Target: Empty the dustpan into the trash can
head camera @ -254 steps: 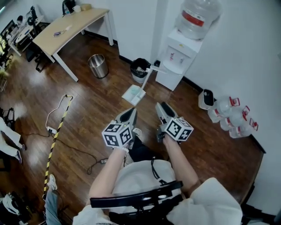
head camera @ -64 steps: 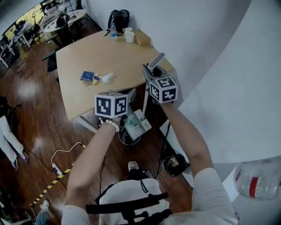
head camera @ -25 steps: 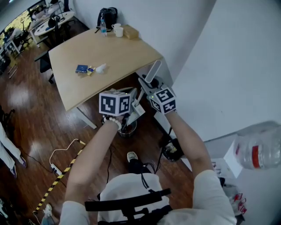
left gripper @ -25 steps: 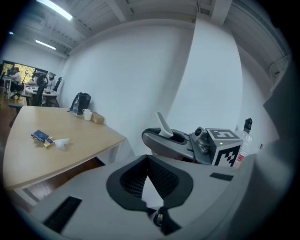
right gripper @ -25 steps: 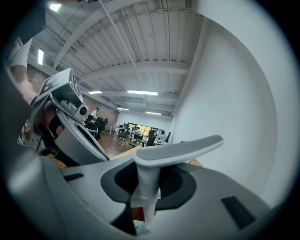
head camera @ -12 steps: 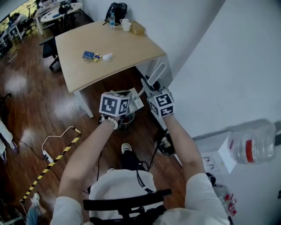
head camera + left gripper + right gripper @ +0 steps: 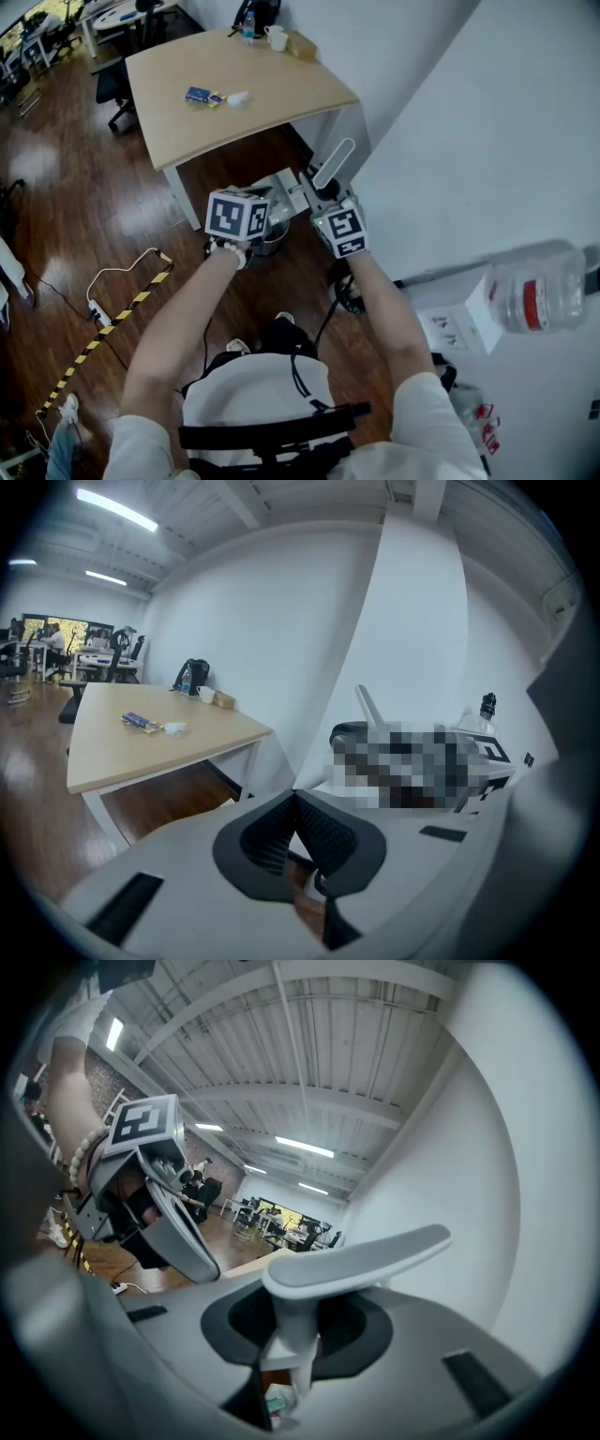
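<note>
Pale grey dustpan (image 7: 333, 161), tan table (image 7: 272, 84), dark brown floor (image 7: 75, 216), yellow-black striped tape (image 7: 94, 342).

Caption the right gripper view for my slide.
Right gripper clamped on the dustpan's grey handle, litter visible below, ceiling overhead.

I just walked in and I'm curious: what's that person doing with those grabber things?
A person holds a gripper in each hand beside the desk. The right gripper has its jaws shut on the long handle of the dustpan. The left gripper has its jaws together, holding nothing. The trash can stands on the floor just below the grippers.
</note>
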A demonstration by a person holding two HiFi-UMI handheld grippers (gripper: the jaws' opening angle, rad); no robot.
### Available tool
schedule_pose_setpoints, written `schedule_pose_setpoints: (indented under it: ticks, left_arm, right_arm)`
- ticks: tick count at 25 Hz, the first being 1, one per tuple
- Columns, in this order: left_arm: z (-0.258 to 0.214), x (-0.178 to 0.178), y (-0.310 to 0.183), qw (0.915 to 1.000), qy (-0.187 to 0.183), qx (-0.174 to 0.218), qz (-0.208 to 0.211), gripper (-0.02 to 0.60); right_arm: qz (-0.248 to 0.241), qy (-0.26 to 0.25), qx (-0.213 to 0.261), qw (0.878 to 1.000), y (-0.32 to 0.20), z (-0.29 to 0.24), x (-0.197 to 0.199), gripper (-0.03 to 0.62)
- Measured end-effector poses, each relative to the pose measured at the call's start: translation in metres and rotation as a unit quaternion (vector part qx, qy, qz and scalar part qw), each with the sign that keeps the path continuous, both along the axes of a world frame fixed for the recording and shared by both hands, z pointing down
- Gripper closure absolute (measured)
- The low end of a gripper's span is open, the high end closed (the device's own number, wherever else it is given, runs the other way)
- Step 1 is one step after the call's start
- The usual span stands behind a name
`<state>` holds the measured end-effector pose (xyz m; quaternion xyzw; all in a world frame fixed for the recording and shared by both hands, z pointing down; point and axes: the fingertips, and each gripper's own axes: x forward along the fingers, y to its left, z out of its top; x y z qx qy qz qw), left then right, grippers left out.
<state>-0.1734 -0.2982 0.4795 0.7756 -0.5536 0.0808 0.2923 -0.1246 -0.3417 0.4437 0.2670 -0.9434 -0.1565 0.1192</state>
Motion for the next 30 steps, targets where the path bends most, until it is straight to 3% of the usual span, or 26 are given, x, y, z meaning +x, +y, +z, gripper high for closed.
schedule_pose_setpoints:
  ticks: [16,30]
  left_arm:
    - [0.008,0.006,0.048,0.9972,0.003,-0.02,-0.072,0.594]
    - [0.005,0.0,0.074,0.9958,0.004,-0.02,-0.09,0.594]
  right_arm:
    - [-0.041,0.001,0.009,0.999,0.019,0.008,0.018,0.505]
    - [-0.056,0.016,0.014,0.998,0.032,0.013,0.021,0.503]
